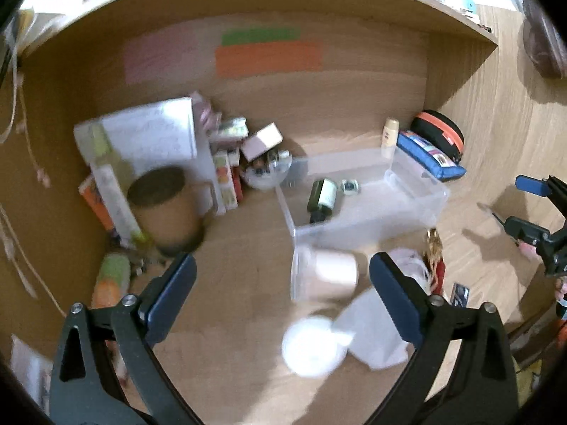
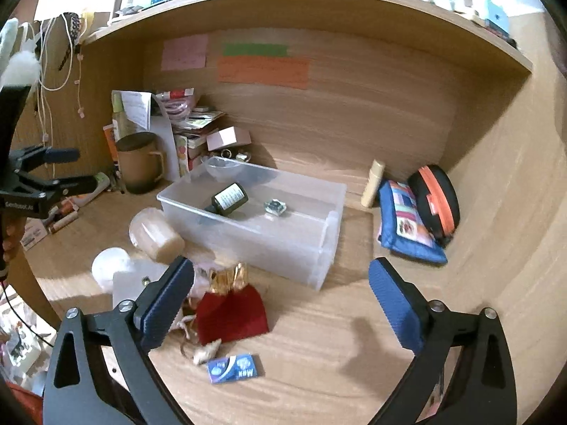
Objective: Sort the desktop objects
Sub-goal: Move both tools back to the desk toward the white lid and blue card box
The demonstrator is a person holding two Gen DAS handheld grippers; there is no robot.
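left gripper [image 1: 282, 276] fingers spreading wide, gripping nothing | right gripper [image 2: 281, 279] likewise released | dark bottle [image 2: 229, 199] lying inside clear bin [image 2: 312, 248] | red pouch [image 2: 232, 310] sitting on worktop [image 2: 319, 354] just before bin

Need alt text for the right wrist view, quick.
Open right gripper hovers over a wooden desk, above a red pouch. Behind sits a clear plastic bin holding a dark bottle.
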